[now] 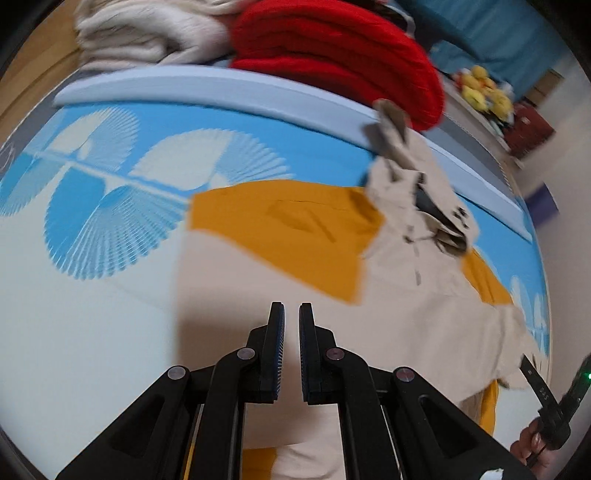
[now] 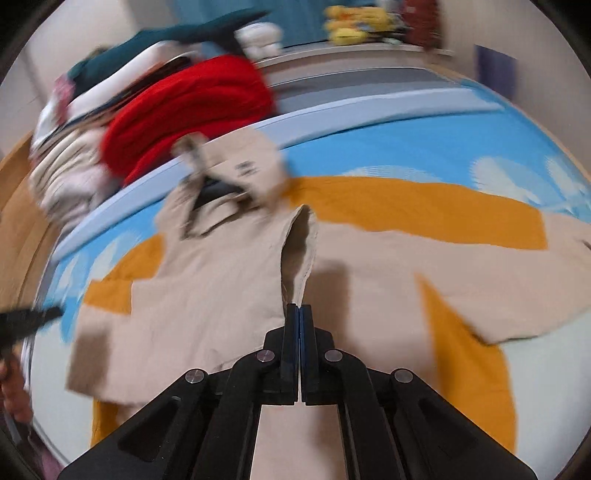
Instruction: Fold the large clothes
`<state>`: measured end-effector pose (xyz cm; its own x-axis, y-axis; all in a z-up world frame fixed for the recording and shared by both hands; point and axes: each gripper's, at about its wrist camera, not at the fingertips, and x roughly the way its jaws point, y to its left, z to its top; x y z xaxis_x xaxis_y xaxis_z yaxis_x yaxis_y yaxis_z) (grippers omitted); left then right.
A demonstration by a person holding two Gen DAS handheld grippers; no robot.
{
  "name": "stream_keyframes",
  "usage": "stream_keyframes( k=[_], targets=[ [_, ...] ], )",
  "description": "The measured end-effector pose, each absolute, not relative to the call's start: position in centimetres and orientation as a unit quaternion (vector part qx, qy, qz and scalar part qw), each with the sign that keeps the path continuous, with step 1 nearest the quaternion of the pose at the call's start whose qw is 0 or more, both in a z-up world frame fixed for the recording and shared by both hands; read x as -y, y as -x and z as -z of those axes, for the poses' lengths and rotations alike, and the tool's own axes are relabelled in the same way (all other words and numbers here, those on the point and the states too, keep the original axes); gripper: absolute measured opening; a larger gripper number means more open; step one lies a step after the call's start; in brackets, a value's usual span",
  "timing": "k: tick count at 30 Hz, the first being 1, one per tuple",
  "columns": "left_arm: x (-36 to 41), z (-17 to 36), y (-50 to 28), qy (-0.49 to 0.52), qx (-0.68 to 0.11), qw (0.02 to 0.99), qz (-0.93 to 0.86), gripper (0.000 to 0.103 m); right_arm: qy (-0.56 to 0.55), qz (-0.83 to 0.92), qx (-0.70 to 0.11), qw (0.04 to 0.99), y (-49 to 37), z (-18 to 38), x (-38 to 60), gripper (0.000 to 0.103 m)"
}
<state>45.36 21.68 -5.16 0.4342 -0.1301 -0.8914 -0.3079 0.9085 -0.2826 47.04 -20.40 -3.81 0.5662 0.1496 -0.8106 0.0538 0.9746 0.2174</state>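
Observation:
A large beige and orange jacket (image 1: 424,302) lies spread on a blue and white patterned bed; it also shows in the right wrist view (image 2: 207,288). Its collar (image 2: 229,184) points toward the far edge. My left gripper (image 1: 291,314) hovers over the jacket's lower part, jaws slightly apart and empty. My right gripper (image 2: 299,310) is shut on a raised fold of the jacket's beige edge (image 2: 301,243), which stands up from the fingertips. The right gripper also shows at the far right of the left wrist view (image 1: 532,373), at the jacket's edge.
A red knit garment (image 1: 340,55) and a cream garment (image 1: 147,33) are piled at the far side of the bed (image 1: 92,332). More clothes are stacked there in the right wrist view (image 2: 110,85). Yellow plush toys (image 1: 484,92) sit on a shelf beyond.

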Motion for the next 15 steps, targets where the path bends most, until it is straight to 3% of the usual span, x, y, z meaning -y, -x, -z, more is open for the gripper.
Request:
stream_keyframes(
  k=[15],
  targets=[
    [-19.2, 12.1, -45.5, 0.167, -0.617, 0.769, -0.015, 0.007, -0.16, 0.115, -0.447, 0.872, -47.2, 4.5, 32.3, 0.004]
  ],
)
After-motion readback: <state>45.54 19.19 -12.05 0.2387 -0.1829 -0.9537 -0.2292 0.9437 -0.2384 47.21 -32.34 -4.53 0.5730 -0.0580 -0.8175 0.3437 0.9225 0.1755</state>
